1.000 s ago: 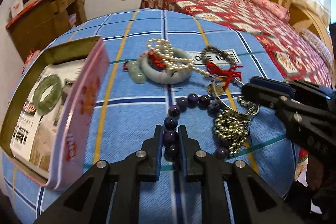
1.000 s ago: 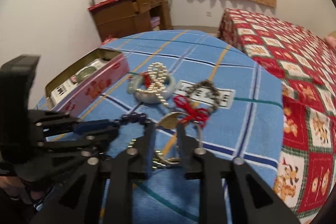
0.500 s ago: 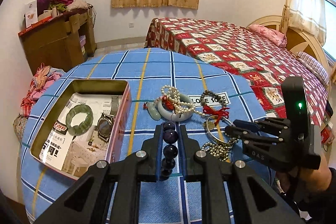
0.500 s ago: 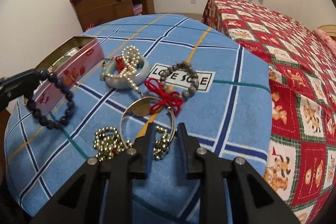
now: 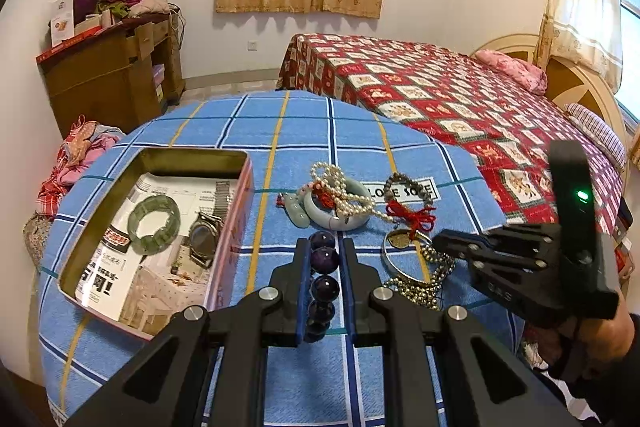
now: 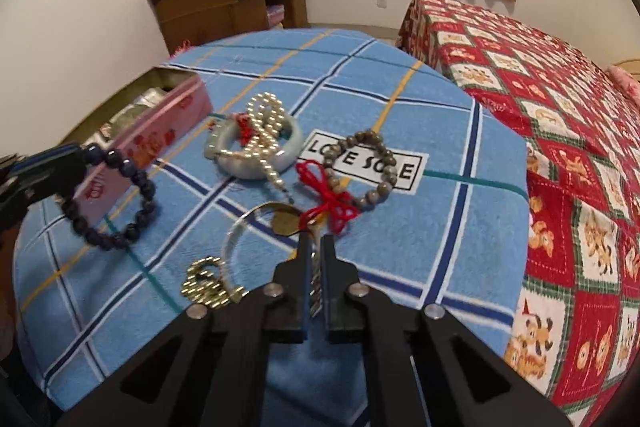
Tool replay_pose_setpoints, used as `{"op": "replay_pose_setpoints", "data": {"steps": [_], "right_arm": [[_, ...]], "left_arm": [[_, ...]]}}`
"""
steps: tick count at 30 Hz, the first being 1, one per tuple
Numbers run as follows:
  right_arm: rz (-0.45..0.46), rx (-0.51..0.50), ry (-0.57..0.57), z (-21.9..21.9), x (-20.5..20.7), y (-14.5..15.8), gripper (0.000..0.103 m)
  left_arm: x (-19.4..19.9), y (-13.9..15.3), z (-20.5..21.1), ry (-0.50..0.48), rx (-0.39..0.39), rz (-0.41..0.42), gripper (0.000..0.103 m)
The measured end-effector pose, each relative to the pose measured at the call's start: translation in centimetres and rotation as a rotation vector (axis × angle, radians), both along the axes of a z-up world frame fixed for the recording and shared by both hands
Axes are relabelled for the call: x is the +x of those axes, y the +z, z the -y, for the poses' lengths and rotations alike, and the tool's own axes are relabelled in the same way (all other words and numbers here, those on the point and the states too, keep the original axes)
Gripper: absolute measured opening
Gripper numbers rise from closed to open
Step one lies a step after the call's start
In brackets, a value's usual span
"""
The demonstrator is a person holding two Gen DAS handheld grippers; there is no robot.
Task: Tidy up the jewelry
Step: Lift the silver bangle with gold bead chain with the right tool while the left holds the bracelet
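Left claw (image 5: 324,269) is held above the worktop (image 5: 280,131), pointing forward over the blue checked cloth, beside the open tin (image 5: 236,227). Its jaws are closed to a narrow gap on the purple bead bracelet (image 5: 323,283); in the right wrist view the loop hangs free below the claw, clear of the cloth.

Right claw (image 6: 316,267) sits low over the near edge of the jewelry pile, angled slightly down. Its jaws are nearly closed, gripping the rim of the silver bangle (image 6: 240,231), which is tilted up off the cloth. A red cord knot (image 6: 332,203) and a brass tag lie against the bangle, a heap of gold bead chain (image 6: 204,283) just beside it.

On the cloth: jade bangle (image 6: 256,159) draped with pearl strand (image 6: 264,131); brown bead bracelet (image 6: 360,167) near it. The tin holds a green bangle (image 5: 154,223) and a wristwatch (image 5: 204,235).
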State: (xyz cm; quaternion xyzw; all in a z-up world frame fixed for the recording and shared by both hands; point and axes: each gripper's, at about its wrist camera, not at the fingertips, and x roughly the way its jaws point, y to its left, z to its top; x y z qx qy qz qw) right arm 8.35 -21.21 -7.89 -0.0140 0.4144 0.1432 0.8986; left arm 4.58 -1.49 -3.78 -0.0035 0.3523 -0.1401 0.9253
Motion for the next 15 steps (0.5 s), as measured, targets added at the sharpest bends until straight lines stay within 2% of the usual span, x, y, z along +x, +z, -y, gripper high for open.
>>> {"op": "replay_pose_setpoints", "data": {"steps": [6,15], "right_arm": [[0.044,0.011,0.020,-0.6,-1.1,2.3,0.005],[-0.039,-0.087,0.003,-0.3,1.9,0.2,0.010]], "left_arm": [[-0.4,1.1,-0.8,0.008,-0.018,0.021,0.014],[-0.5,1.2,-1.1,0.013,-0.016,0.023,0.014]]}}
